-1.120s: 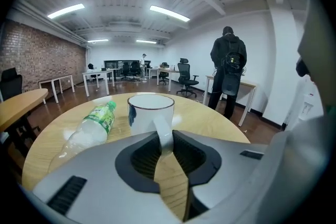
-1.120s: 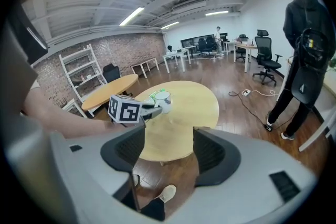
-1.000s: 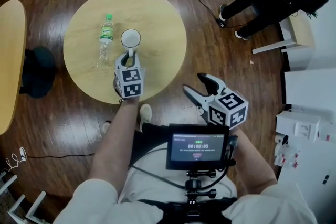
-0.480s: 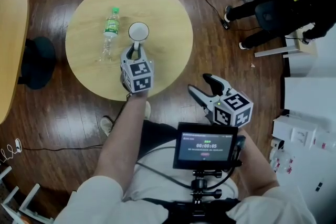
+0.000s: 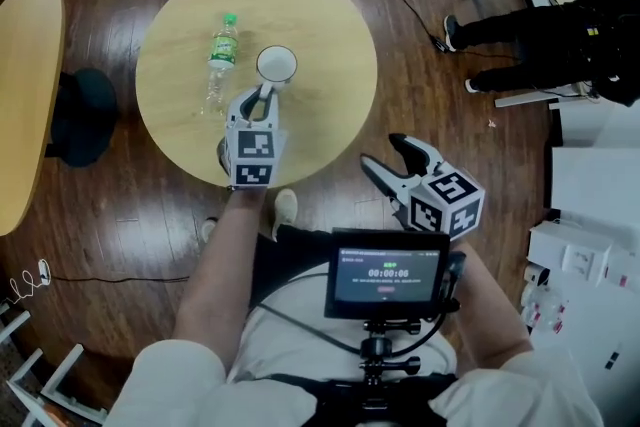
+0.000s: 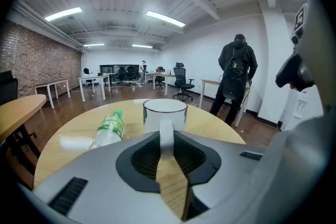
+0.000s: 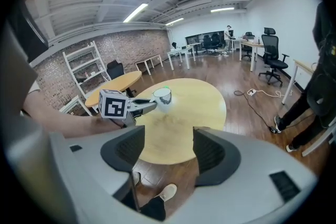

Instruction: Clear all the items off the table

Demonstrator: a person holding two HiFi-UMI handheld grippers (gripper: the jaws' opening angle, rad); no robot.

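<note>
Tabletop (image 5: pixel 325 40): bottle (image 5: pixel 220 60) flat, cap away

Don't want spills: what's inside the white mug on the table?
Head view shows the mug white inside, nothing visible in it. Its wall hides the inside in the left gripper view.

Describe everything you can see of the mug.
The mug is white and glossy, ceramic by the look, with one loop handle. It stands upright near the middle of the round wooden table, and its inside looks empty. The handle faces the person and is pinched between the left gripper's shut jaws. A bottle lies beside it, not touching.
</note>
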